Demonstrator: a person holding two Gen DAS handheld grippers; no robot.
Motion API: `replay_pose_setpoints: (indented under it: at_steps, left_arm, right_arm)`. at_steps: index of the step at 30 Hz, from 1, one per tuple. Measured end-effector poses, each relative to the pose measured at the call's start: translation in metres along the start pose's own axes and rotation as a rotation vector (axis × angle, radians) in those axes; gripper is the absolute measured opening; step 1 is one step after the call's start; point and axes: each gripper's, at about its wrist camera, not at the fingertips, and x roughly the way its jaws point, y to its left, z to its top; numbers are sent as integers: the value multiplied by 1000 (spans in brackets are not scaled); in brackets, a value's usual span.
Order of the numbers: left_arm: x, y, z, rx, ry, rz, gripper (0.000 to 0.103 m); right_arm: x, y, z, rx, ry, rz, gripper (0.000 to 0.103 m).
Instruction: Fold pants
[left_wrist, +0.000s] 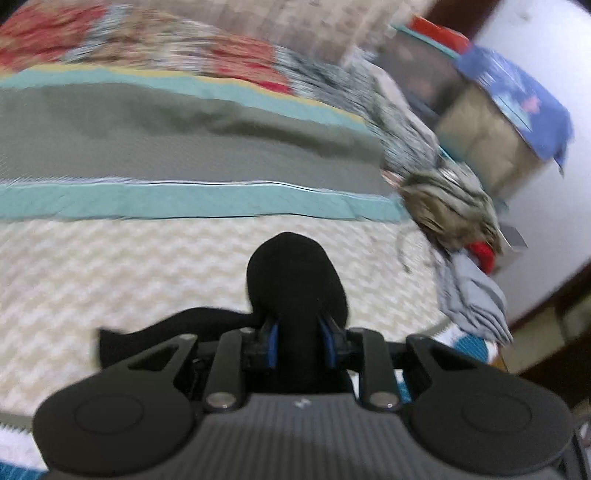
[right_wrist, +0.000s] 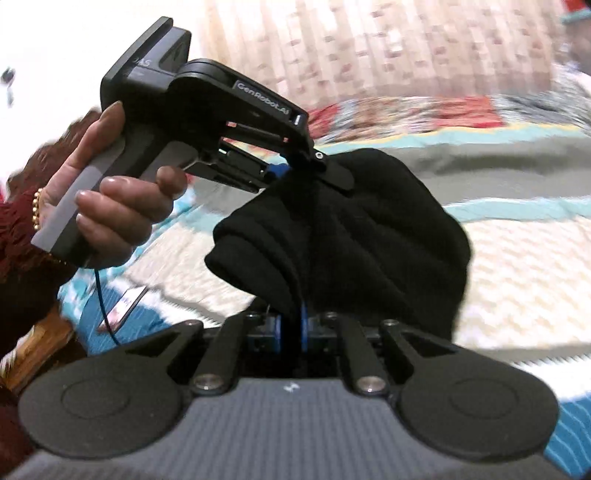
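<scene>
The black pants (right_wrist: 362, 225) hang bunched between both grippers above the bed. My right gripper (right_wrist: 293, 325) is shut on a fold of the black cloth at the bottom of the right wrist view. My left gripper (right_wrist: 295, 173) shows there too, held by a hand at upper left, shut on the top of the pants. In the left wrist view my left gripper (left_wrist: 301, 343) is shut on a thick roll of the black pants (left_wrist: 295, 280), which hides the fingertips. A loose black flap trails to the left.
The bed has a cream chevron cover (left_wrist: 110, 280) with teal (left_wrist: 184, 201) and grey bands (left_wrist: 184, 140) and a floral quilt (left_wrist: 147, 40) behind. Crumpled clothes (left_wrist: 450, 206) and a grey cloth (left_wrist: 472, 295) lie at the bed's right edge. A box under a blue cloth (left_wrist: 513, 96) stands beyond.
</scene>
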Motion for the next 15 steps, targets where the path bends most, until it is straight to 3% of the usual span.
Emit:
replay_pose_setpoints:
  at_steps: [7, 10, 11, 12, 15]
  left_arm:
    - [9, 104, -38, -226, 39, 126, 22]
    - [32, 137, -58, -316, 86, 165, 33]
    - [38, 143, -65, -337, 93, 175, 42]
    - [38, 147, -70, -351, 83, 177, 53]
    - [27, 152, -75, -390, 34, 147, 60]
  right_arm:
    - [76, 29, -4, -79, 183, 91, 17]
    - [103, 38, -20, -123, 283, 90, 25]
    - [104, 38, -21, -132, 295, 97, 27]
    - [100, 41, -21, -140, 297, 104, 29]
    - [82, 37, -7, -111, 286, 150, 42]
